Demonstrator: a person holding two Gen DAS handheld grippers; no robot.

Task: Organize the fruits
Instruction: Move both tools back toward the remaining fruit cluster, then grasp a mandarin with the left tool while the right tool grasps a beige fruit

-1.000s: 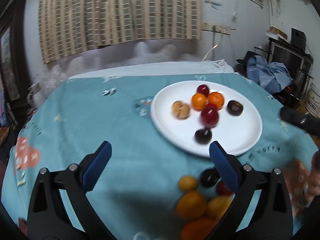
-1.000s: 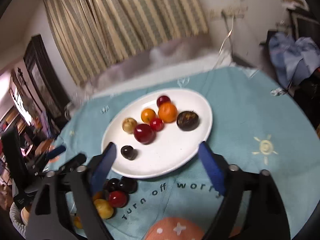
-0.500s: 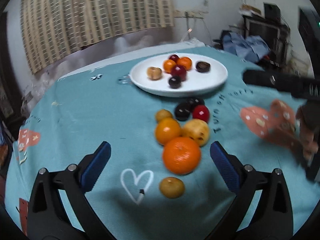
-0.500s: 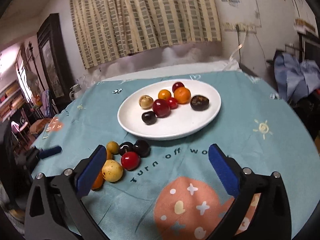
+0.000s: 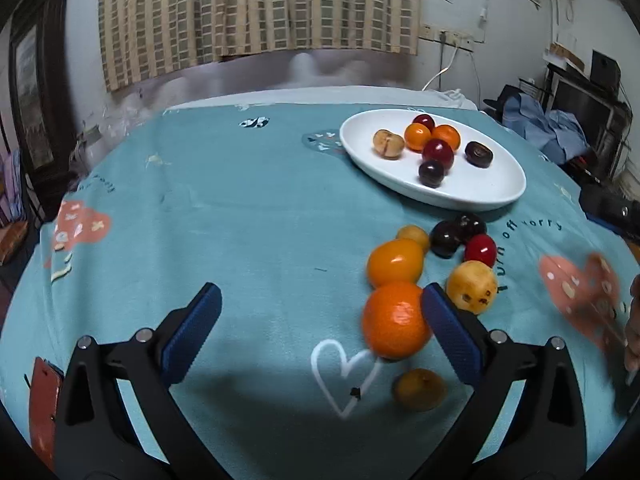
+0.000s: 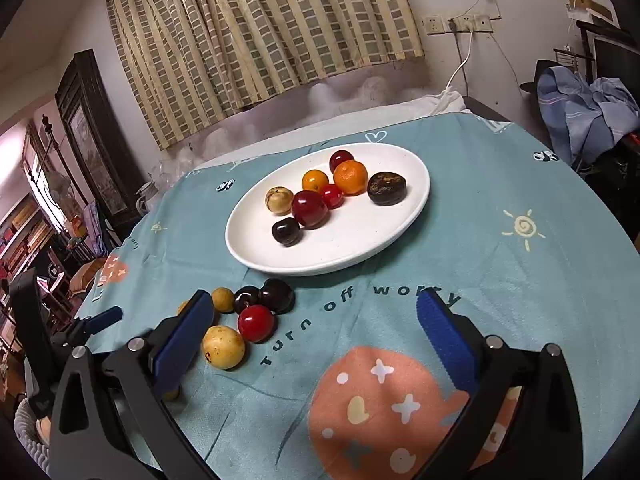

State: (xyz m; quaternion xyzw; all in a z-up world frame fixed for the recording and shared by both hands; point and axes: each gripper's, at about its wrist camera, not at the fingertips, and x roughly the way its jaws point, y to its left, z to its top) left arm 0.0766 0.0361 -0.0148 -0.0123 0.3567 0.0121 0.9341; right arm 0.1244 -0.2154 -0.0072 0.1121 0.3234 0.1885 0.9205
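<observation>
Left wrist view: left gripper (image 5: 318, 312) spread wide, nothing pinched, hanging over the teal tablecloth (image 5: 224, 208). Right-hand pad just beside, perhaps touching, the large orange (image 5: 394, 320); cannot tell which. Behind that orange, a loose cluster of fruit (image 5: 444, 248) on the cloth, near the white plate (image 5: 488, 190) but apart from its near rim. Small yellow-brown fruit (image 5: 418, 389) alone, closest to the camera. Plate well over to the right, carrying seven fruits bunched toward its far side, its near half bare. Broad bare cloth left of the fruit, out to the table's left edge.

Right wrist view: right gripper (image 6: 314, 326) with jaws just opened to full spread, nothing between them, only cloth and printed lettering. Left pad just beside the yellow fruit (image 6: 223, 346) and red cherry (image 6: 256, 323). Plate ahead, centred, bare along its near rim. Open cloth right of the plate to the table's edge.
</observation>
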